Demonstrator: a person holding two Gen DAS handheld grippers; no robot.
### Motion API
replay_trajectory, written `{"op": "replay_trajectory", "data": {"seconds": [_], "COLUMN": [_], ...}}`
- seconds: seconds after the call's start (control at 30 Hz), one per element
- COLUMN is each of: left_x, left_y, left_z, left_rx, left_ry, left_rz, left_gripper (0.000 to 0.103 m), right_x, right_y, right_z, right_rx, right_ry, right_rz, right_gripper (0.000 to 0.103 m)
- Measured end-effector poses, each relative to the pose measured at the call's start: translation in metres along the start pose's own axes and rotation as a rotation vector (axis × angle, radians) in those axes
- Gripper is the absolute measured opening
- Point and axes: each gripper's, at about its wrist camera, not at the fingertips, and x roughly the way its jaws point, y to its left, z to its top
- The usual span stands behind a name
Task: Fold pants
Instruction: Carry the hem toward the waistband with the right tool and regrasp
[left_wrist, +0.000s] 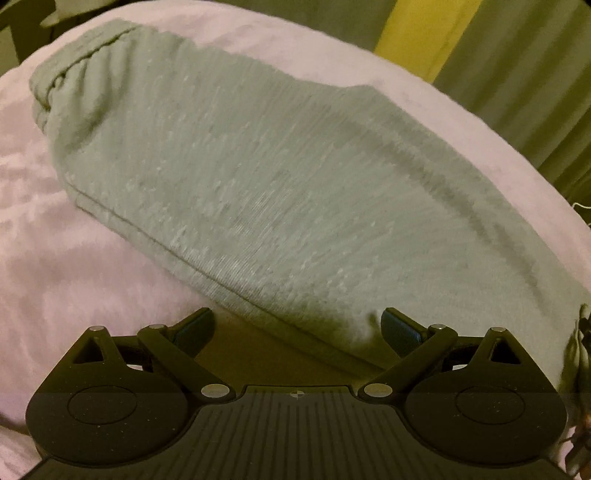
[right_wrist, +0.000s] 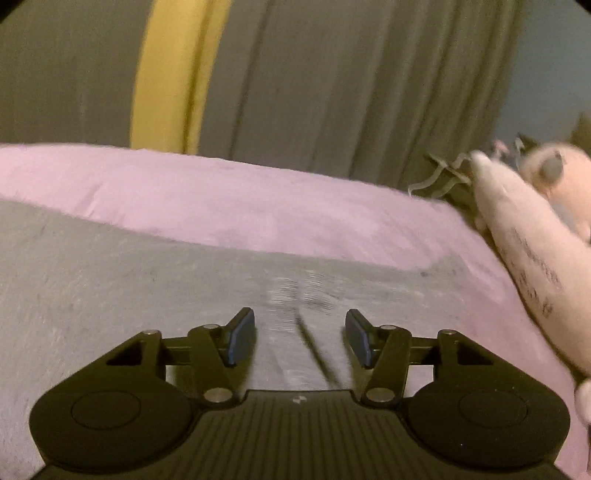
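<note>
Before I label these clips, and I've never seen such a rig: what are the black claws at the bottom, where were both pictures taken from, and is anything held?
Each picture comes from a camera on a hand-held gripper, looking along its two fingers. The claws are those grippers: the left gripper and the right gripper. A person carries them; there is no robot arm. Grey-green pants lie folded lengthwise on a pink blanket, with a pink soft toy at the blanket's edge. Both grippers are open above the fabric, holding nothing.

A bedroom: pink blanket (right_wrist: 221, 192), curtains (right_wrist: 351, 92), plush toy (right_wrist: 528, 258)
</note>
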Motion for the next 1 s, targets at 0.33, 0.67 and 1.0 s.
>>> {"op": "replay_trajectory", "data": {"seconds": [0.33,0.67,1.0], "left_x": [0.011,0.020,0.013], "left_y": [-0.012,-0.021,-0.012], "left_z": [0.000,0.001,0.002], "left_rx": [0.073,0.106,0.058], "left_ry": [0.011,0.022,0.004], "left_rz": [0.034,0.055,0.015], "left_gripper": [0.100,0.100,0.100], "right_x": [0.039,0.057,-0.040], "right_y": [-0.026,-0.011,-0.046], "right_z": [-0.001,0.005,0.057], "right_rx": [0.170,0.109,0.346], "right_ry": [0.052,0.070,-0.117], "right_rz": [-0.005,-0.092,0.078], "right_gripper": [0.040,0.016,0.011]}}
